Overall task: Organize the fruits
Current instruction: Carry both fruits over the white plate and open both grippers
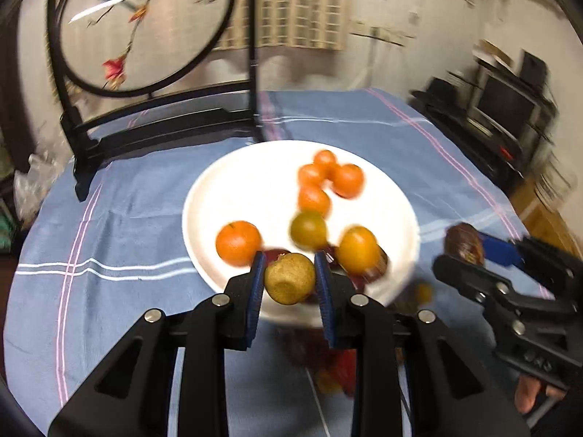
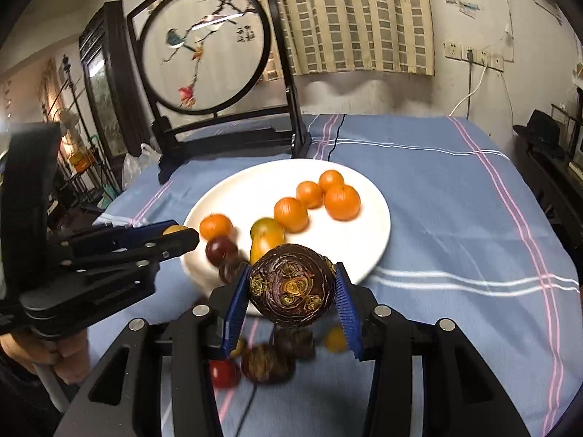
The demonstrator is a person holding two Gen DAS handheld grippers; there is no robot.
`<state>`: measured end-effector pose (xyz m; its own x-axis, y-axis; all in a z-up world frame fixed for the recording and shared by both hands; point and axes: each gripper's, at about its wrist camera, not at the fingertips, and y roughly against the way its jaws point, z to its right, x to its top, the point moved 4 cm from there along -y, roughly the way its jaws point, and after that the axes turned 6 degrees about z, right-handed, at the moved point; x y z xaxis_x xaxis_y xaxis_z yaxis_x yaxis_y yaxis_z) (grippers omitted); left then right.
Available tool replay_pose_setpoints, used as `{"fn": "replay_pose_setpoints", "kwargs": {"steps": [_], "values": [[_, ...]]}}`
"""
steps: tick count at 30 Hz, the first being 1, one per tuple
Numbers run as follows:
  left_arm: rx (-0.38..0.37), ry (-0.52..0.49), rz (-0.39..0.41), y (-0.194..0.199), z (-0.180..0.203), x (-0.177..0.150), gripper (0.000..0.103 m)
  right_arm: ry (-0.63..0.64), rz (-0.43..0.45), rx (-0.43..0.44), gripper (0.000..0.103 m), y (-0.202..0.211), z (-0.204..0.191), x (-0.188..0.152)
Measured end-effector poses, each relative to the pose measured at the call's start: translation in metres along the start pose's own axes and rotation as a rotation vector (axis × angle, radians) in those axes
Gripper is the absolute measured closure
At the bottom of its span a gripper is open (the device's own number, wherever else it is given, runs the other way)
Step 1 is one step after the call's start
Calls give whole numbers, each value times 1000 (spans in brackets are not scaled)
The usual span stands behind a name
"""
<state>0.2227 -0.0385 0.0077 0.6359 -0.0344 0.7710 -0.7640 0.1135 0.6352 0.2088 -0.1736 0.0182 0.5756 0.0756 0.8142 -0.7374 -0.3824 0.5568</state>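
Left hand-held gripper (image 1: 289, 276): jaws drawn nearly together and clenched on a small round tan-yellow fruit with a rough skin (image 1: 289, 282), one blue ribbed pad pressing each side. The fruit is held in the air over the near rim of the round white plate (image 1: 226, 189).

Right hand-held gripper (image 2: 291, 291): jaws partly apart and clamped on a dark purple-brown round fruit with a wrinkled, patterned skin (image 2: 291, 286), which fills the gap between the blue pads. It is held above the tabletop just in front of the plate's near edge. In the left wrist view this gripper appears at the right margin, with fingers of the person's hand (image 1: 528, 397) below it.

Plate contents: a cluster of small orange round fruits (image 2: 329, 196) at the far side, one more orange fruit at the left, a yellow-green fruit (image 2: 266, 235) near the middle, and dark red fruits (image 2: 221, 250) at the near edge.

Loose fruits (image 2: 262, 362), dark brown, red and yellow, lie on the blue striped cloth (image 2: 455, 218) covering the tabletop, below the right gripper; they are blurred.
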Motion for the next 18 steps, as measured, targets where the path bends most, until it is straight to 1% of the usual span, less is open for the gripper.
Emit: {"fn": "replay_pose_setpoints", "kwargs": {"steps": [2, 5, 8, 12, 13, 14, 15, 16, 18], "values": [[9, 29, 4, -9, -6, 6, 77, -24, 3, -10, 57, -15, 4, 9], [41, 32, 6, -26, -11, 15, 77, -54, -21, -26, 57, -39, 12, 13], [58, 28, -2, -40, -11, 21, 77, -103, -46, -40, 57, -60, 23, 12], [71, 24, -10, -53, -10, 22, 75, -141, -95, -41, 55, -76, 31, 3], [77, 30, -7, -55, -10, 22, 58, -145, -92, -49, 53, -76, 33, 2], [92, 37, -2, -55, -11, 22, 32, -151, -81, -60, 44, -74, 36, 2], [117, 47, 17, -52, -13, 22, 25, -155, -73, -65, 42, -71, 37, 3], [130, 48, 48, -47, -13, 22, 24, -162, -59, -67, 42, -67, 40, 5], [126, 32, 58, -41, -12, 21, 24, -185, -45, -51, 42, -60, 43, 8]]}}
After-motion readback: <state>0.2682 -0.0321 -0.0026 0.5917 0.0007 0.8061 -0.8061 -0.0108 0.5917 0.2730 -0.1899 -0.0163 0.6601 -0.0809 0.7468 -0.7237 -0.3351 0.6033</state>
